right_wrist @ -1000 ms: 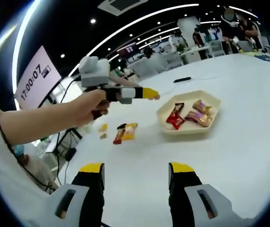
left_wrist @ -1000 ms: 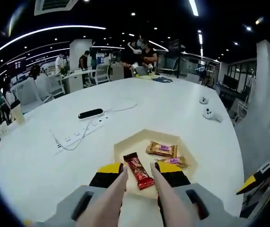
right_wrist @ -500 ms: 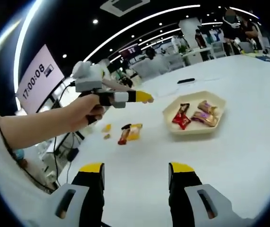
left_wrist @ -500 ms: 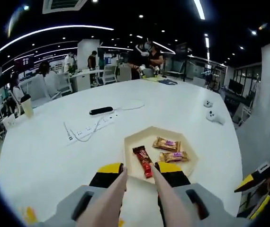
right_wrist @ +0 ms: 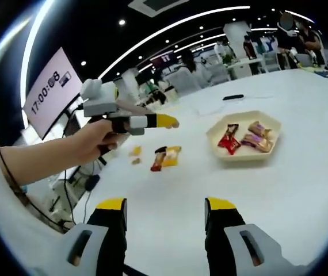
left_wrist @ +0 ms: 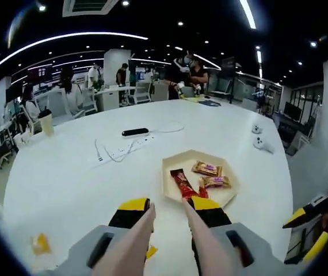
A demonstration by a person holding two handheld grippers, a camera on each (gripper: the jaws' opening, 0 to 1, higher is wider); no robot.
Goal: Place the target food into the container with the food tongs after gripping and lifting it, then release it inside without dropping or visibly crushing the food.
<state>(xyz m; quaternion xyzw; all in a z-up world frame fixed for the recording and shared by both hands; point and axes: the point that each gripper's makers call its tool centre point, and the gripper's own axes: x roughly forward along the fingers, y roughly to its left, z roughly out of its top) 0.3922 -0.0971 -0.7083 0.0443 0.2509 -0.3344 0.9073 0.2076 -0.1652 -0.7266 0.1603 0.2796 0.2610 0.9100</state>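
A beige hexagonal tray (left_wrist: 177,163) (right_wrist: 240,158) on the white table holds a red candy bar (left_wrist: 181,184) (right_wrist: 229,139) and two gold-wrapped bars (left_wrist: 206,168) (right_wrist: 255,137). My left gripper (left_wrist: 170,208) hovers short of the tray and grips tan food tongs (left_wrist: 144,230). The tong tips stand apart with nothing between them. In the right gripper view a hand holds that left gripper (right_wrist: 163,121) above the table, left of the tray. More wrapped snacks (right_wrist: 165,157) lie on the table beneath it. My right gripper (right_wrist: 165,214) is open and holds nothing, low over the table.
A power strip with its cable (left_wrist: 118,153), a black remote (left_wrist: 135,132) and two white controllers (left_wrist: 262,142) lie beyond the tray. Small yellow sweets (left_wrist: 39,244) (right_wrist: 134,152) sit near the table edge. A timer screen (right_wrist: 52,92) stands at the left. People work at far desks.
My left gripper has drawn back from the tray, leaving the red bar lying in it. In the right gripper view it has drifted left, away from the tray.
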